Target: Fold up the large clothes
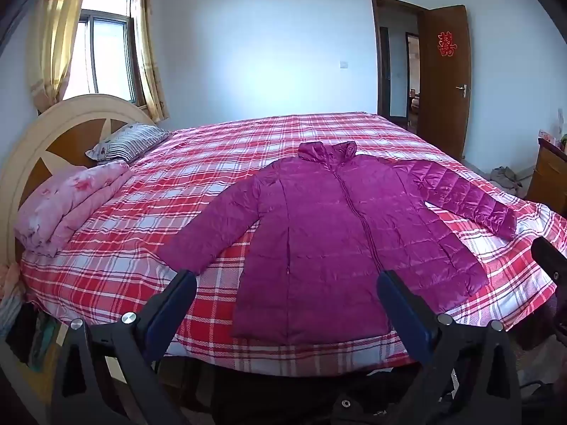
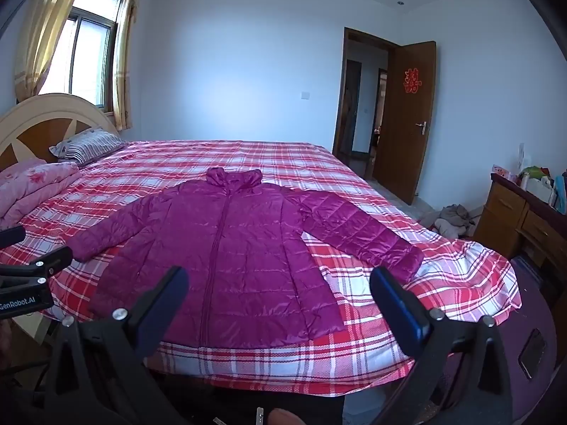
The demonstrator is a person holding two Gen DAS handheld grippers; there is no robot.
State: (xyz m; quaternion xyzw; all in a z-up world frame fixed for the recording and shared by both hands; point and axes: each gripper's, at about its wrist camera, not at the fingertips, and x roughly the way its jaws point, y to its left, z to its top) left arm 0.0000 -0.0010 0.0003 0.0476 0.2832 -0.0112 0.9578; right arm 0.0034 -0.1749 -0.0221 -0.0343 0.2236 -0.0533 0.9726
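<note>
Magenta quilted zip-front puffer jacket (image 2: pixel 234 248) flat, face up, sleeves spread, on red-and-white plaid bedspread (image 2: pixel 354 184). Left gripper (image 1: pixel 287 290), right gripper (image 2: pixel 280 287): jaws wide apart, gripping nothing, short of hem.

place: home bedroom | signs: bed (image 2: pixel 319 163), headboard (image 2: pixel 42 120), pillow (image 2: pixel 88 148), curtained window (image 2: pixel 88 46), door (image 2: pixel 407 120)

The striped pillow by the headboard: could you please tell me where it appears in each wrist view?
Left wrist view: the striped pillow lies left of centre, against the headboard.
Right wrist view: the striped pillow sits at the far left, at mid height.
Shared landmark: the purple jacket, spread flat on the bed, right of the pillow.
</note>
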